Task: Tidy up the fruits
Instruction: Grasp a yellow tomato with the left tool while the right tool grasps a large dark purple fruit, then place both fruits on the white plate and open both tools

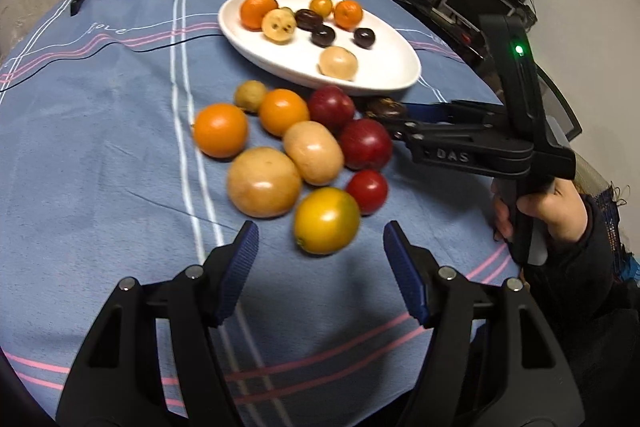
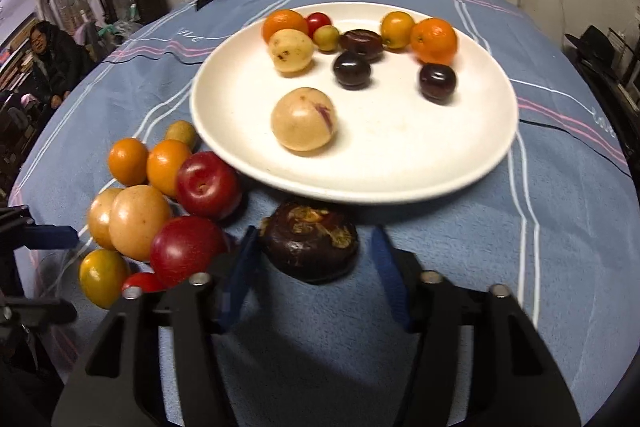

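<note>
Mid-sort here: the white oval ceramic plate (image 2: 460,163) on the blue striped tablecloth (image 1: 100,147) already carries several oranges, dark chestnut-like fruits and pale ones, while a heap of loose fruit sits on the cloth just beside its near rim.

The right gripper (image 2: 316,259) straddles the dark brown flattened round fruit (image 2: 310,247) lying right below the plate. Its left pad looks about touching, the right pad is off it, so I'd say not clamped yet, though blur makes that iffy.

The left gripper (image 1: 320,259) hangs open, empty, in front of the yellow-green round citrus (image 1: 326,221).

Next up, probably: squeeze, lift clear of the red plums (image 2: 208,185), and set it on bare plate.
</note>
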Demonstrator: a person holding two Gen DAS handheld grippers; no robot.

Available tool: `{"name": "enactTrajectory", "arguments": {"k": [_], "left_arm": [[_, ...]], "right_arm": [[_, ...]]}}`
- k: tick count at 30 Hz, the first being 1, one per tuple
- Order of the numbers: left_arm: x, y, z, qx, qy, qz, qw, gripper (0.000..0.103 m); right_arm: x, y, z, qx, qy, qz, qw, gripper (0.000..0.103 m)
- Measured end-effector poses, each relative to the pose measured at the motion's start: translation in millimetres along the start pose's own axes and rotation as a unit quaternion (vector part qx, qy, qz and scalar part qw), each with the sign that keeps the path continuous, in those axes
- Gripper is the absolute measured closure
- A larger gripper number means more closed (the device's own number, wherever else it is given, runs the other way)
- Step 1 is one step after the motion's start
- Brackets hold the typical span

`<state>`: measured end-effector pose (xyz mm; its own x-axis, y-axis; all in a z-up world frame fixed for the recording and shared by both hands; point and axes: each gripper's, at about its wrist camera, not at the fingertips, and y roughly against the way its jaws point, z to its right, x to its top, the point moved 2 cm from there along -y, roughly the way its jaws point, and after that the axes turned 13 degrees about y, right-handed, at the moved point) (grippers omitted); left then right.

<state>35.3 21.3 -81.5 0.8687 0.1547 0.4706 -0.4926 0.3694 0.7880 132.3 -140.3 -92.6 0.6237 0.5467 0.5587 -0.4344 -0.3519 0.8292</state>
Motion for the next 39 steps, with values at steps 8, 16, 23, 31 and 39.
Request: {"name": "enactTrajectory", "arguments": {"k": [8, 16, 23, 31, 39], "left_arm": [[-2.9, -5.0, 10.7, -0.004, -0.012, -0.005, 0.9999, 0.037], [0.4, -27.2, 2.9, 0.013, 0.005, -0.011, 0.9998, 0.061], [3.7, -31.3, 5.3, 0.007, 0.004, 0.010, 0.9999, 0.064], [4.8, -5.7, 15.2, 0.007, -0.019, 0.041, 0.9989, 0.064], [35.3, 7.2, 19.3, 0.015, -0.023, 0.060, 0.9978, 0.064]], "right_arm": [[-22.7, 34.9, -2.1, -0.014, -0.028, 0.006, 1.000, 0.055], [-35.2, 46.5, -1.4, 0.008, -0.049, 0.013, 0.999, 0.055], [-34.7, 44.9, -5.0, 0.012, -0.048, 0.011, 0.999, 0.055], [-30.0, 53.7, -6.5, 0.009, -0.045, 0.023, 0.999, 0.055], [-21.2, 61.0, -4.1, 0.004, -0.041, 0.035, 0.999, 0.055]]}}
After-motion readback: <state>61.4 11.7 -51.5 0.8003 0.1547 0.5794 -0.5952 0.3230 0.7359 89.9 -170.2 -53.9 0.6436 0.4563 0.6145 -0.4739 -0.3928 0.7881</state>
